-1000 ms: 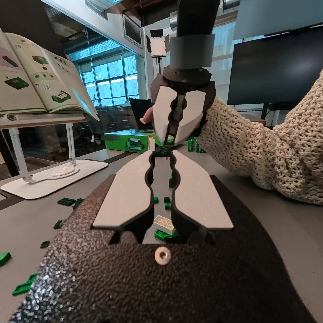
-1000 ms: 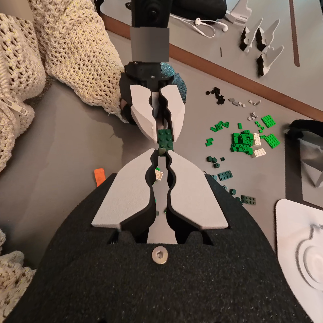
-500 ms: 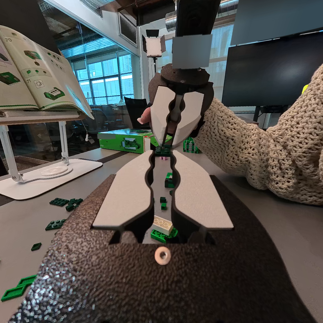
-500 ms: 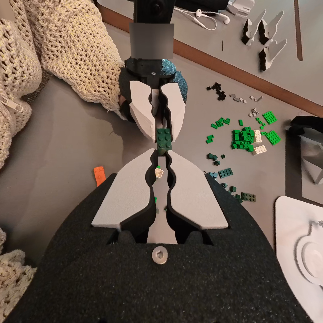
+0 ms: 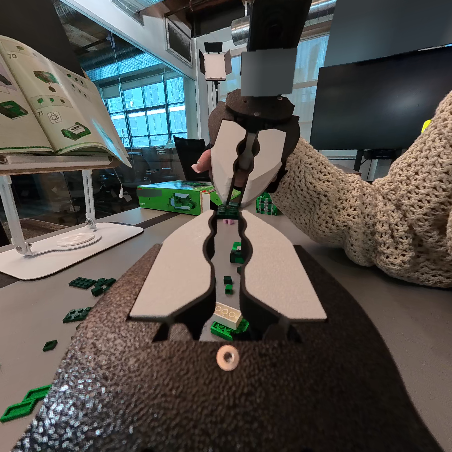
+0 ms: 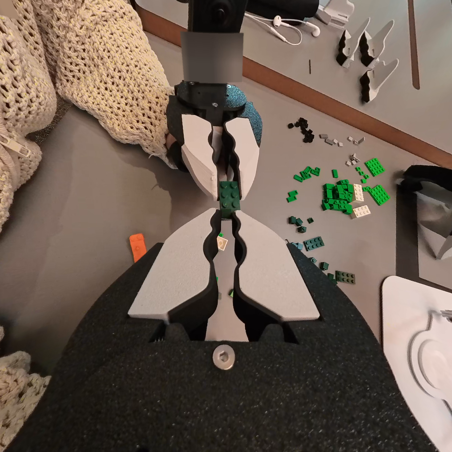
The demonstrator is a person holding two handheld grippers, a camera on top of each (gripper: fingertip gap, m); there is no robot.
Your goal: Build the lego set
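A dark green lego brick (image 6: 229, 194) with studs up is held in the air between both grippers, tip to tip. My left gripper (image 5: 227, 213) is shut on it, with the brick (image 5: 227, 210) at its fingertips. In the right wrist view the left gripper (image 6: 229, 193) comes in from above and clamps the brick's sides. My right gripper (image 6: 225, 213) is shut on the near end of the same brick. In the left wrist view the right gripper (image 5: 231, 202) reaches down onto the brick's top. Cream knit sleeves hold both tools.
A pile of green and white bricks (image 6: 340, 195) and loose dark green pieces (image 6: 314, 243) lie on the grey table to the right. An orange separator tool (image 6: 138, 247) lies to the left. An instruction booklet on a white stand (image 5: 49, 110) and a green box (image 5: 176, 198) stand beyond. My two grippers' fingertips are within a few centimetres of each other.
Both grippers stay shut on the dark green brick, tip to tip. The pair has drifted slightly over the table; the grip looks the same.
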